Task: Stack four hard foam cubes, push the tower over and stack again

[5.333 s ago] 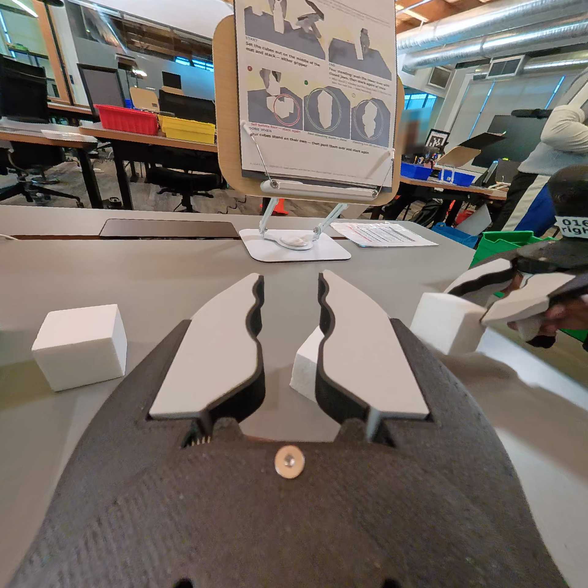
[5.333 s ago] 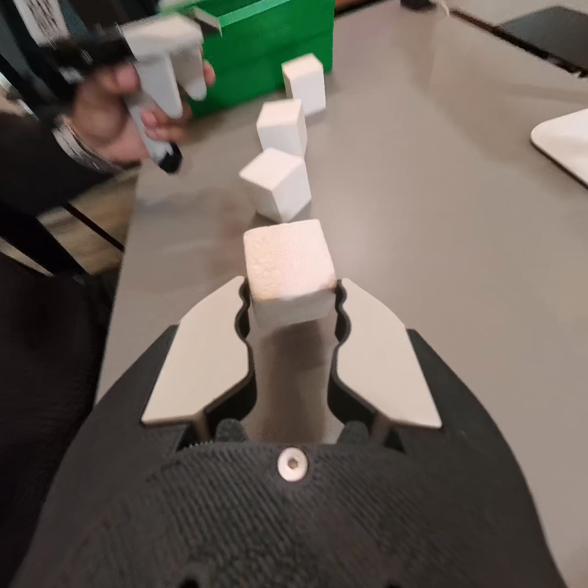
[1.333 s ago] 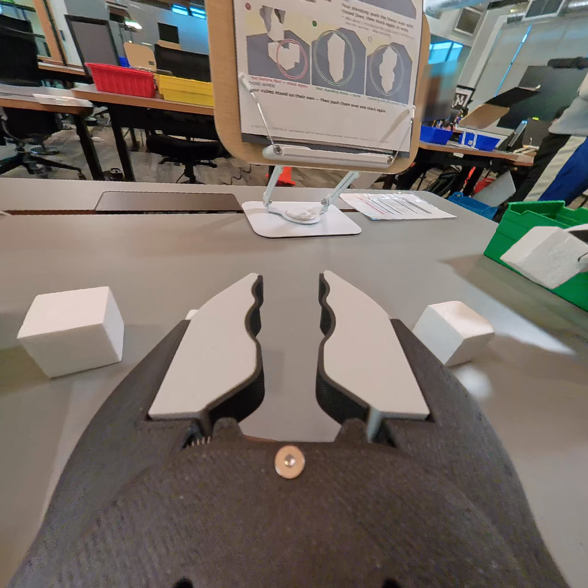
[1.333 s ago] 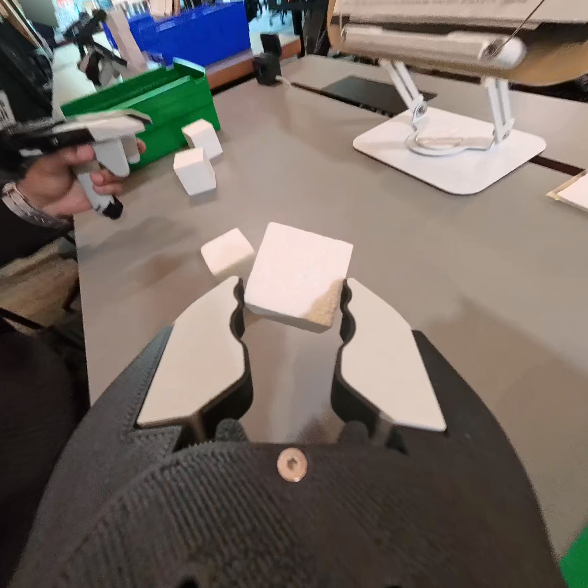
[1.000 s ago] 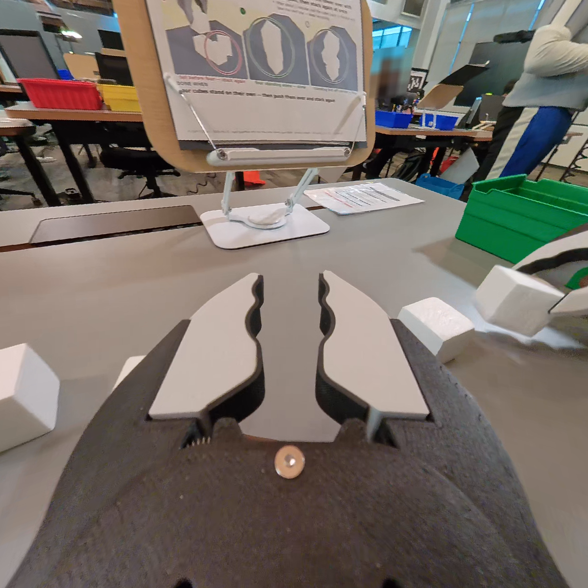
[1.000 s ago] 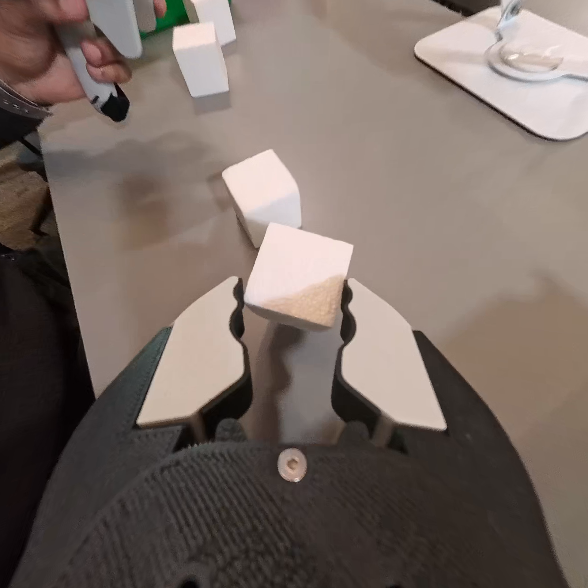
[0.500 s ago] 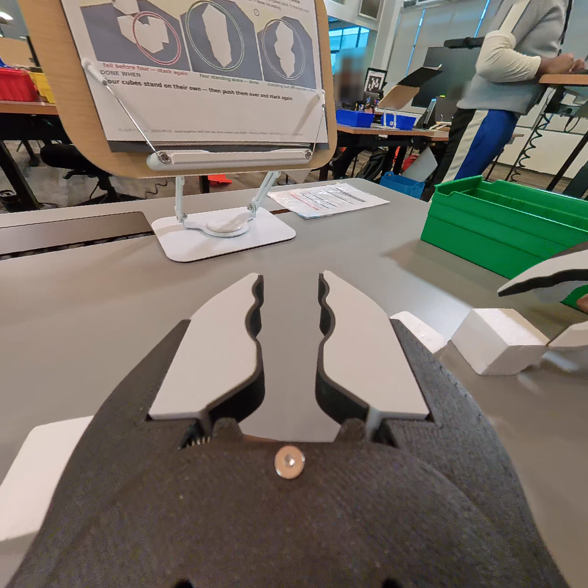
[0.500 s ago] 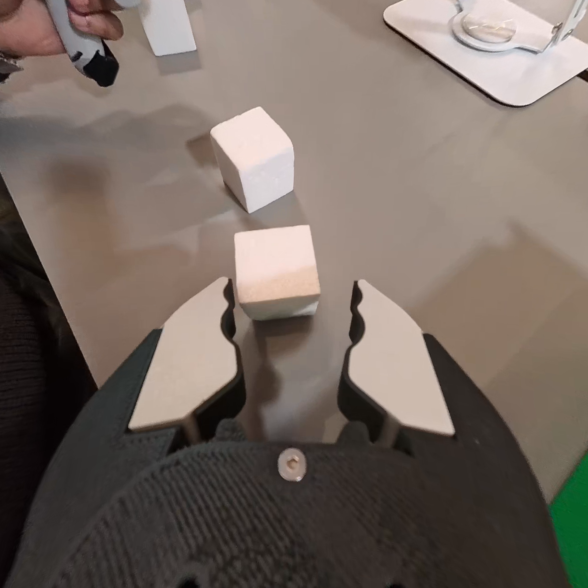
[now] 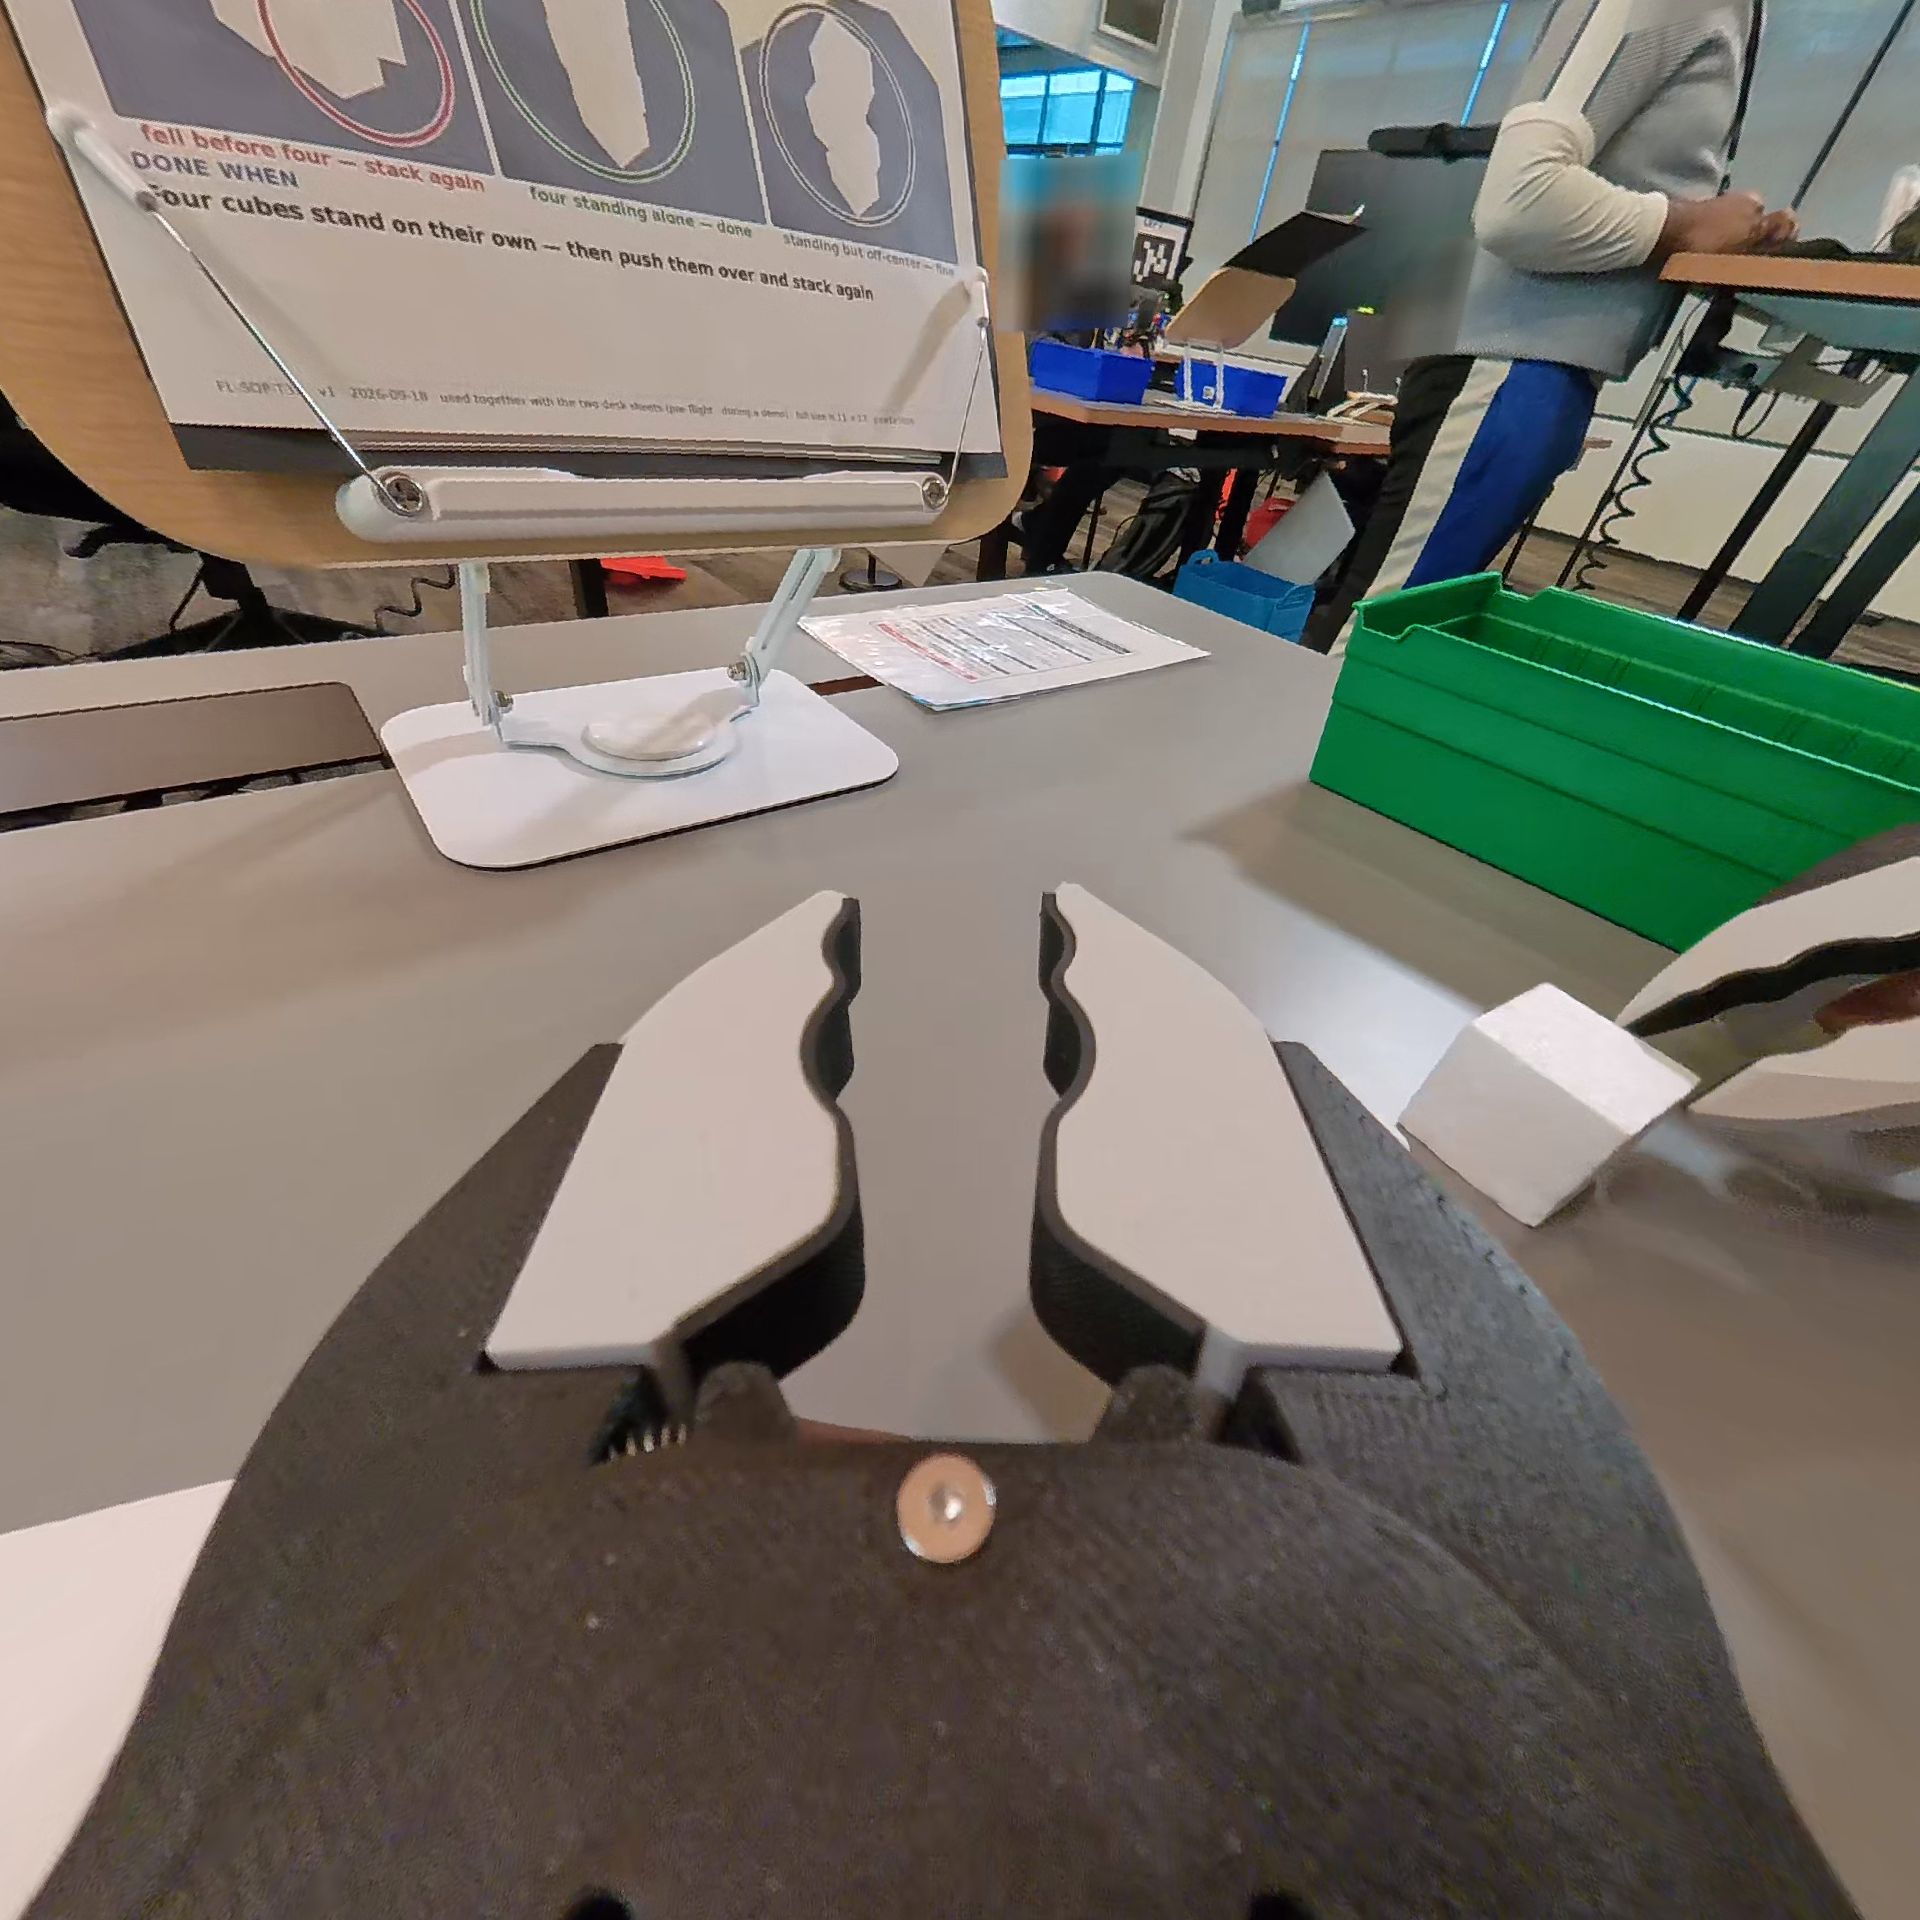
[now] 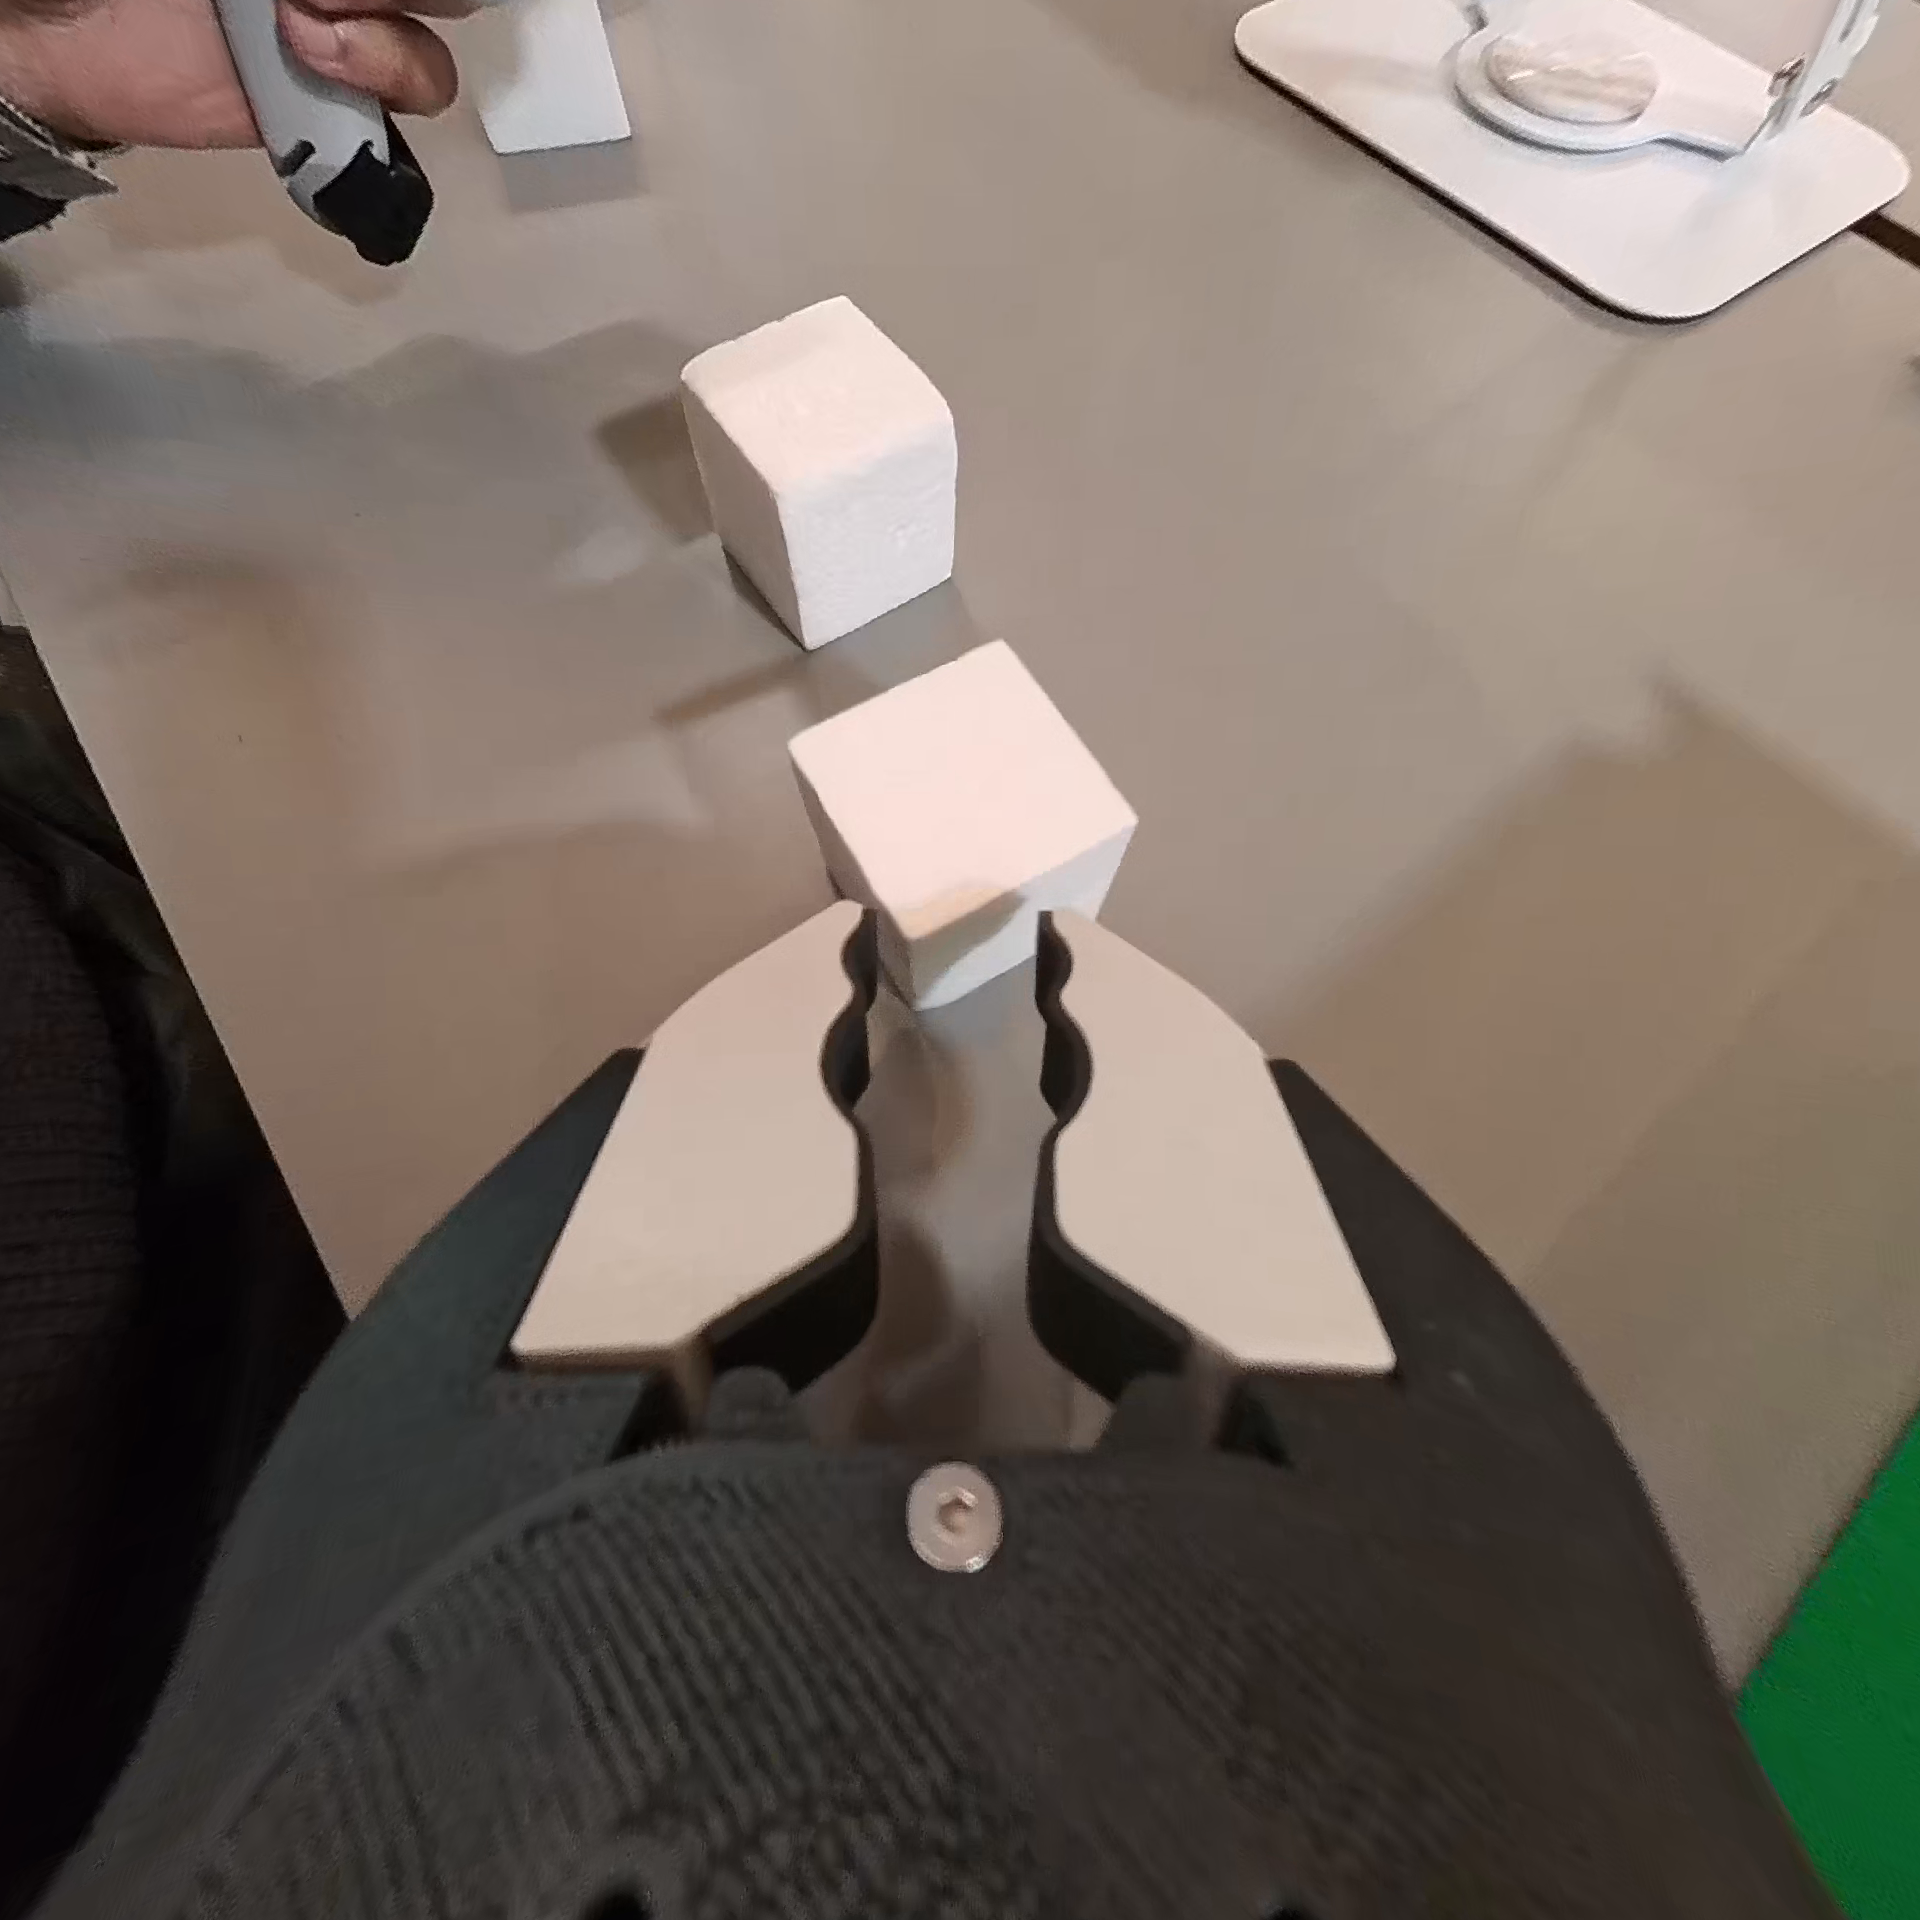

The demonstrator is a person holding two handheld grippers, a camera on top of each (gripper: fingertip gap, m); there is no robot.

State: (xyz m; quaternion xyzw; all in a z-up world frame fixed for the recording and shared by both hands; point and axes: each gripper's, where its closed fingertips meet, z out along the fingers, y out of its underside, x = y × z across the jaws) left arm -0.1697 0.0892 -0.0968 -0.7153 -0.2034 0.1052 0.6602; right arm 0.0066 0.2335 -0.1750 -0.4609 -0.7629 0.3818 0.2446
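Note:
Several white foam cubes lie apart on the grey table [image 10: 1403,540]; none is stacked. My right gripper [image 10: 951,925] is shut and empty, its tips at the near corner of one turned cube [image 10: 956,821]. A second cube [image 10: 821,488] sits just beyond, and a third cube [image 10: 551,94] is cut off at the top. My left gripper [image 9: 951,914] is shut and empty above bare table; a hand holds its handle [image 10: 332,156]. In the left wrist view a cube [image 9: 1548,1101] lies at the right, next to the right gripper's fingers [image 9: 1808,930]. Another cube [image 9: 73,1662] shows at the lower left edge.
A document stand with an instruction sheet [image 9: 540,260] has its white base [image 9: 644,769] at the back of the table. A green bin [image 9: 1621,769] stands at the right, a laminated sheet [image 9: 997,644] behind it. The table's front edge [image 10: 187,914] runs at the left. A person stands far right. There is about 25 cm between the tips of the two grippers.
My right gripper set its cube down on the table, opened, then shut empty; the cube has turned. My left gripper swung right, leaving the left cubes behind.

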